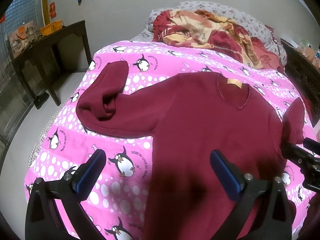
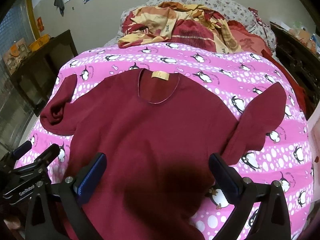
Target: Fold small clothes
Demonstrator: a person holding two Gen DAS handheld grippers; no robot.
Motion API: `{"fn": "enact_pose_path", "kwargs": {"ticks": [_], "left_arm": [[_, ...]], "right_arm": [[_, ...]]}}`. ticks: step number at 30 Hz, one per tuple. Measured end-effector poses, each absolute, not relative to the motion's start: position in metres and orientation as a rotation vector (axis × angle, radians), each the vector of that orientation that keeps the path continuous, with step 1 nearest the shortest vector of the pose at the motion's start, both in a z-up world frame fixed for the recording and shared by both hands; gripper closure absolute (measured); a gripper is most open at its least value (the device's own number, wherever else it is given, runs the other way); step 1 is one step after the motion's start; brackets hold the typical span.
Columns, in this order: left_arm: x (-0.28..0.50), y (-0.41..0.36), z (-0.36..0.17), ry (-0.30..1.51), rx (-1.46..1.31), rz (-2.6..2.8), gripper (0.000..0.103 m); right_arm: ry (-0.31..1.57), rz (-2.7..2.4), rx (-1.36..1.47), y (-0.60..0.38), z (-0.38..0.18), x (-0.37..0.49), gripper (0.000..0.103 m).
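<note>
Both your left gripper (image 1: 158, 172) and right gripper (image 2: 157, 173) gape wide and empty above the maroon shirt (image 2: 152, 132) spread between their jaws, so pinching only its top layer risks bunching the fold.

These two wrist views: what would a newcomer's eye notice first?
A dark red long-sleeved knit top lies spread flat, neckline away from the cameras, on a bright pink penguin-print quilt. Behind it, a crumpled red-and-cream blanket is heaped. The left gripper and right gripper are open above the hem.
</note>
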State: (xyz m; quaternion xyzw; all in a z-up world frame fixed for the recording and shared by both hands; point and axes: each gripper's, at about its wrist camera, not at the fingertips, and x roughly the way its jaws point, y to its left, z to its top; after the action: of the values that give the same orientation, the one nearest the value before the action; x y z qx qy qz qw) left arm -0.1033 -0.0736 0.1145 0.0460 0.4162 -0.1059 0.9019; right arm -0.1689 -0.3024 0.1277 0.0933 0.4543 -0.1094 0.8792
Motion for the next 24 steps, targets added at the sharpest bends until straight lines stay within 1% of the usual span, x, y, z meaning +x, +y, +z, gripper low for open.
{"fn": "enact_pose_path", "kwargs": {"ticks": [8,24], "left_arm": [[-0.102,-0.073,0.112,0.867,0.1,-0.214,0.0],[-0.099,-0.073,0.104,0.878,0.104,-0.201,0.0]], "right_arm": [[0.953,-0.232,0.143,-0.295,0.124,-0.163,0.0],[0.972,-0.231,0.13,-0.293,0.113,-0.156,0.0]]}}
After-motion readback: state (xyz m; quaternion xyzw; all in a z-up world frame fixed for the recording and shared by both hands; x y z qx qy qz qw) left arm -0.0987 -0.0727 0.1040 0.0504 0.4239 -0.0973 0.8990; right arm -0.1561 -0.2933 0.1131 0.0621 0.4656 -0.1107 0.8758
